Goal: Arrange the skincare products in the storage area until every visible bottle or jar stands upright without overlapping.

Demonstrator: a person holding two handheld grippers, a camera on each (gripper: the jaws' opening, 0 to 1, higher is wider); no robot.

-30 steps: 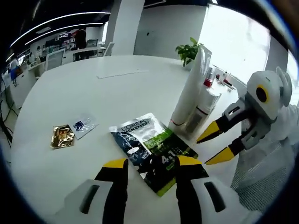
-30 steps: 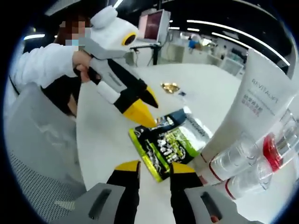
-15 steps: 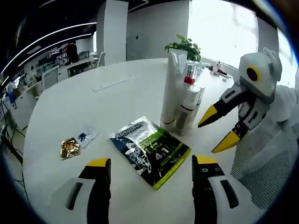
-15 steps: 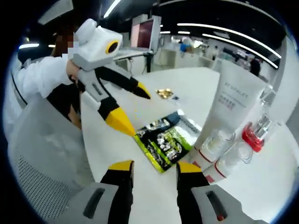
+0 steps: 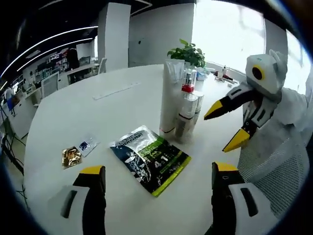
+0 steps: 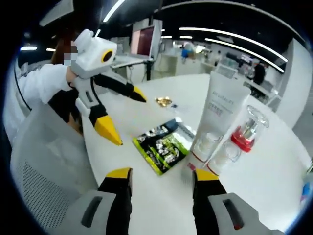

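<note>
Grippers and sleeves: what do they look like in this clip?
Both grippers have white moulded bodies, black jaws and yellow tips. The right gripper and left gripper each carry a yellow-ringed round lens. The person wears a white sleeve.

Open surface (image 5: 98,112) left of the flat sachet (image 5: 149,159) — upright tube (image 5: 171,98) & bottles (image 5: 186,110) block just behind it; small packets (image 5: 76,152) lie apart, far left.
</note>
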